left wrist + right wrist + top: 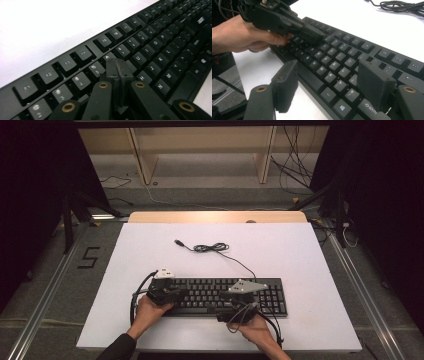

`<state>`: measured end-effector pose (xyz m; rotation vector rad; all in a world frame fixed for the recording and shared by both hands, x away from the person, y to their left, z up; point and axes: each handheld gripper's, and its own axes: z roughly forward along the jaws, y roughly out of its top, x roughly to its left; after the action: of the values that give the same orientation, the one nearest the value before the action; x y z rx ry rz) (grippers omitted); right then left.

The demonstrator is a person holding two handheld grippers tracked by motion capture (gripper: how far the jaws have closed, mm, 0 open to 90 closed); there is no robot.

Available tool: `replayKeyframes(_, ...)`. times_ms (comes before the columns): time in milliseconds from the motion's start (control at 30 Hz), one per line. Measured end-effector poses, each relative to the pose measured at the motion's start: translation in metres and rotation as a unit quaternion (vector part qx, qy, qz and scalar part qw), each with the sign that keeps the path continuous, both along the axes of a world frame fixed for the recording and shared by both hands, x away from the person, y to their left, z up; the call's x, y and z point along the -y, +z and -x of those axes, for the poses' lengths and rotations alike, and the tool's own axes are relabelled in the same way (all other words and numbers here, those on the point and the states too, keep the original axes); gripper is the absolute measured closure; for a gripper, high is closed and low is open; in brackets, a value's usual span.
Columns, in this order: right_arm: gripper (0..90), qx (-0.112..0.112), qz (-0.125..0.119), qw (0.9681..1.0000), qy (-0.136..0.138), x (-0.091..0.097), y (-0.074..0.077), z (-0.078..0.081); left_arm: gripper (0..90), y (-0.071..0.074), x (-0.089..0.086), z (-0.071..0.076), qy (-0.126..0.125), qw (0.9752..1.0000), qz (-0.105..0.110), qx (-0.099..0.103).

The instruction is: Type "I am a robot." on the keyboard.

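A black keyboard (pixel 272 296) lies near the front of the white table (pixel 290 255). Its cable (pixel 212 248) coils behind it and ends in a plug (pixel 178 242). My left gripper (pixel 181 293) sits over the keyboard's left part. In the left gripper view its jaws are shut together with nothing between them, and the tips (pixel 117 67) rest on the keys (pixel 155 42) near the number row. My right gripper (pixel 226 301) hovers at the keyboard's front middle. It stands open (pixel 329 83), and its pads (pixel 285 85) straddle the keyboard's lower rows (pixel 337 65). The left gripper's tips (pixel 310 33) show farther off there.
A hand (pixel 242 37) holds the left gripper just beyond the keyboard's left end. The coiled cable (pixel 402 5) lies on the white surface behind the keys. A wooden strip (pixel 215 217) edges the table's back, with shelving legs and loose cables on the floor beyond.
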<state>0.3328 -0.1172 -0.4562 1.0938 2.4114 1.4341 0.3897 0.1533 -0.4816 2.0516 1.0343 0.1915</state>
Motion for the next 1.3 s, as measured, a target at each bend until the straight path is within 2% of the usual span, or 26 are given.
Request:
replayKeyframes(233,34.5,0.004,-0.001,1.0,-0.002,0.001,0.001,0.001,89.0,0.0,0.0,0.001,-0.002,1.0,-0.002,0.003)
replayKeyframes(300,34.5,0.005,-0.003,1.0,-0.003,0.001,0.002,0.001,88.5,0.001,-0.001,0.001,-0.001,1.0,0.005,0.007)
replayKeyframes(333,34.5,0.005,-0.003,1.0,-0.003,0.001,0.002,0.0,84.7,0.001,-0.002,0.002,-0.002,0.9999,0.01,0.008)
replayKeyframes(600,34.7,0.007,-0.002,1.0,-0.005,0.001,0.002,0.0,75.9,0.011,-0.012,0.008,0.007,0.9991,0.036,0.024)
replayKeyframes(767,35.8,0.009,0.003,0.9999,-0.005,0.0,0.0,-0.002,66.3,0.015,-0.018,0.013,0.012,0.9982,0.053,0.024)
replayKeyframes(1000,41.5,0.009,0.009,0.9999,-0.008,-0.001,-0.002,-0.006,54.5,0.017,-0.028,0.025,0.011,0.9966,0.078,0.025)
replayKeyframes(1133,47.7,0.007,0.015,0.9998,-0.008,-0.002,-0.003,-0.008,47.1,0.019,-0.034,0.032,0.014,0.9955,0.089,0.028)
replayKeyframes(1300,57.1,0.004,0.025,0.9997,-0.007,-0.003,-0.005,-0.01,42.6,0.02,-0.04,0.038,0.016,0.9941,0.102,0.036)
